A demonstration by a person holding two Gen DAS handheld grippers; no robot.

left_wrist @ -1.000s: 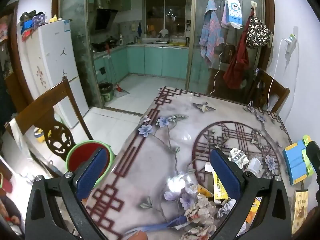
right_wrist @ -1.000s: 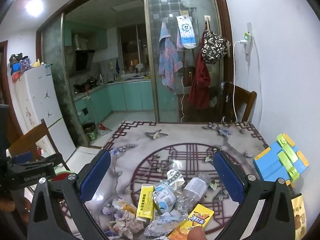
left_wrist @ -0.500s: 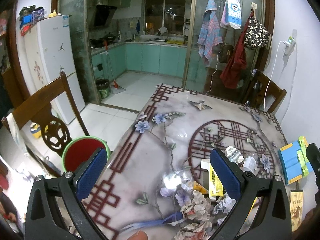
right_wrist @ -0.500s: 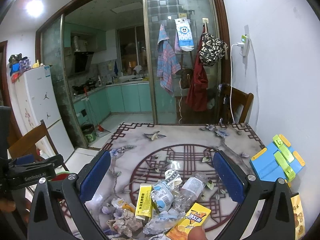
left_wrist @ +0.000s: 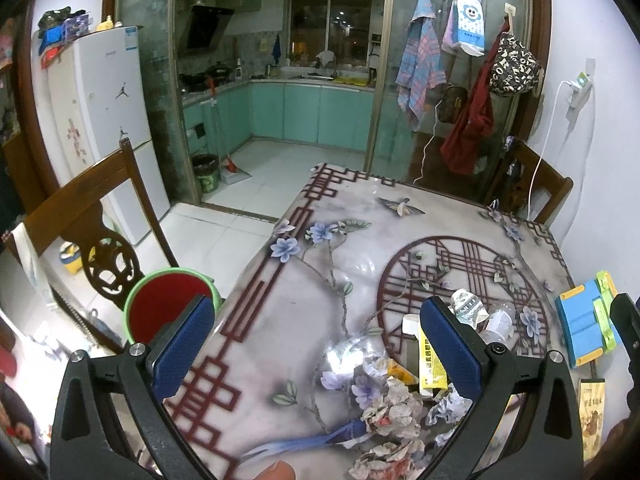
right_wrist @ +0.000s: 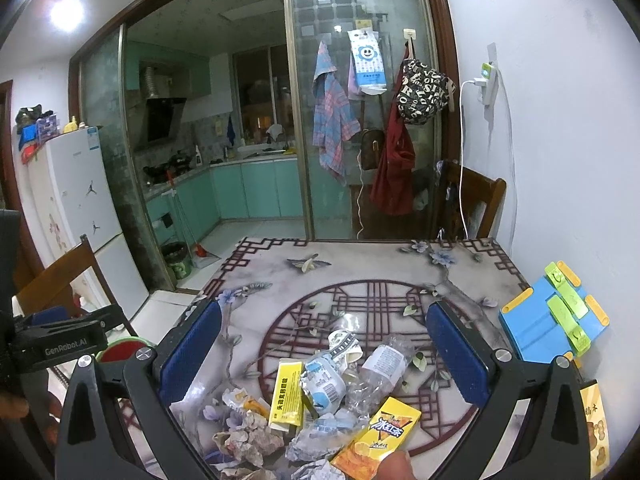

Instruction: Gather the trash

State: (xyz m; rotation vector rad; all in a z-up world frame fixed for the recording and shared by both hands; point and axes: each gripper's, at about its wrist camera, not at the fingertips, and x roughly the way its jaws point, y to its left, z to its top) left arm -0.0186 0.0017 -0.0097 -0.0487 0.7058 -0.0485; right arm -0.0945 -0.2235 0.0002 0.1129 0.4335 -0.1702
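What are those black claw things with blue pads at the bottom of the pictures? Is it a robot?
Not a robot. A person holds one grabbing tool in each hand, and a small camera on each looks forward between its two blue pads. One picture is from the left tool, the other from the right tool. Both are open and hold nothing. On the flowery table lies a pile of trash: a yellow packet, a squashed clear bottle and crumpled paper. Beside the table stands a green bin with a red inside.
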